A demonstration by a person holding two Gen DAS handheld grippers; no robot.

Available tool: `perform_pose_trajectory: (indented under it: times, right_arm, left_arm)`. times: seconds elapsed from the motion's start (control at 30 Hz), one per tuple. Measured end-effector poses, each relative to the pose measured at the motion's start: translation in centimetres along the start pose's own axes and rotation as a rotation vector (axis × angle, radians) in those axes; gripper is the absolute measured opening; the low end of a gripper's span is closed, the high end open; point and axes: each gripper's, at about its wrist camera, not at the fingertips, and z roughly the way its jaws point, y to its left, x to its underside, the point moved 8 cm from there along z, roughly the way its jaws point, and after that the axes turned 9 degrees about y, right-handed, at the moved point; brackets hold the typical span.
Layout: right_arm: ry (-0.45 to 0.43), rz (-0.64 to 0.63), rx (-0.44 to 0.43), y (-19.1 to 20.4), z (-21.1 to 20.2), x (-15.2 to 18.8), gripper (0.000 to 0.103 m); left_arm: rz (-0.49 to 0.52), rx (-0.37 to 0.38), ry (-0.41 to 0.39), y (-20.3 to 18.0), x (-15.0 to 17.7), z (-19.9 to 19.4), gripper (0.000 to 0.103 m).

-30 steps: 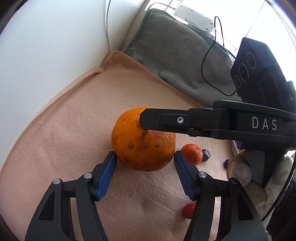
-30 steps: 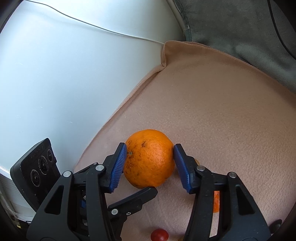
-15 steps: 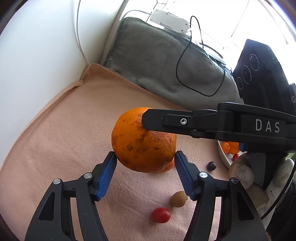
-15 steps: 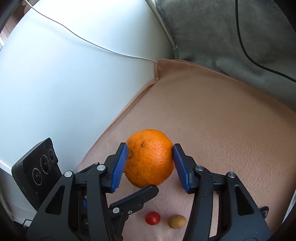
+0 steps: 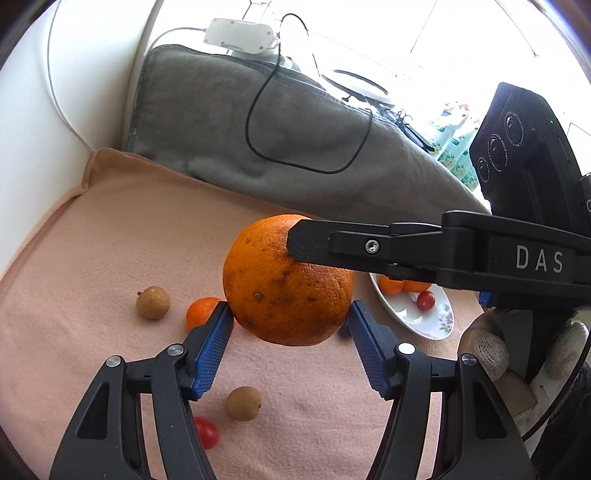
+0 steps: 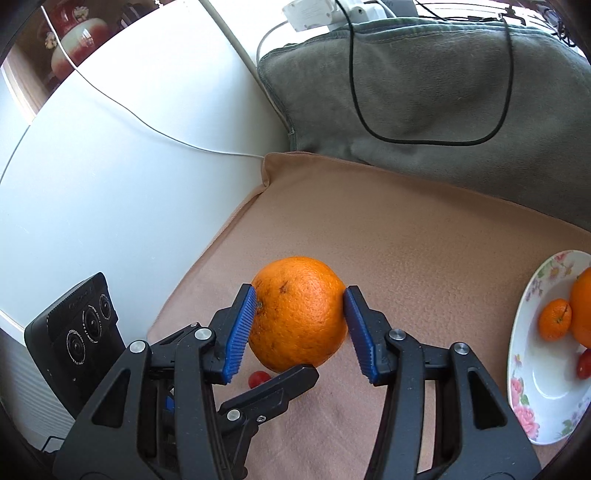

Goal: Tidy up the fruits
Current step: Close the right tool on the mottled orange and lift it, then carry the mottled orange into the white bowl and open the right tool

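Observation:
A big orange [image 5: 280,288] hangs above the pink cloth [image 5: 129,240], gripped between both grippers. My left gripper [image 5: 291,332] has its blue pads on the orange's lower sides. My right gripper [image 6: 300,325] clamps the same orange [image 6: 299,314] from left and right; one of its fingers [image 5: 332,247] crosses the left wrist view. A flowered white plate [image 6: 532,391] at the right holds an orange, a mandarin [image 6: 554,319] and a cherry tomato [image 5: 425,300]. On the cloth lie two longans [image 5: 153,302] [image 5: 243,403], a mandarin [image 5: 201,312] and a cherry tomato [image 5: 207,432].
A grey cushion [image 5: 280,129] with a black cable [image 5: 258,147] lies behind the cloth. A white surface [image 6: 110,166] with a thin white cable borders the cloth on the left. A white power strip [image 5: 240,35] sits beyond the cushion.
Both grippers have lifted the orange higher off the cloth. The plate and more small fruits have come into view.

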Motion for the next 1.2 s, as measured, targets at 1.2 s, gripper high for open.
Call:
perform_pose_trajectory:
  times: [1.2]
  right_arm:
    - [-0.211,0.444,0.138,-17.9,-10.6,9.2,0.052]
  left_arm:
    - [0.310,0.187,0.251,-16.4,2.6,11.4,0.064]
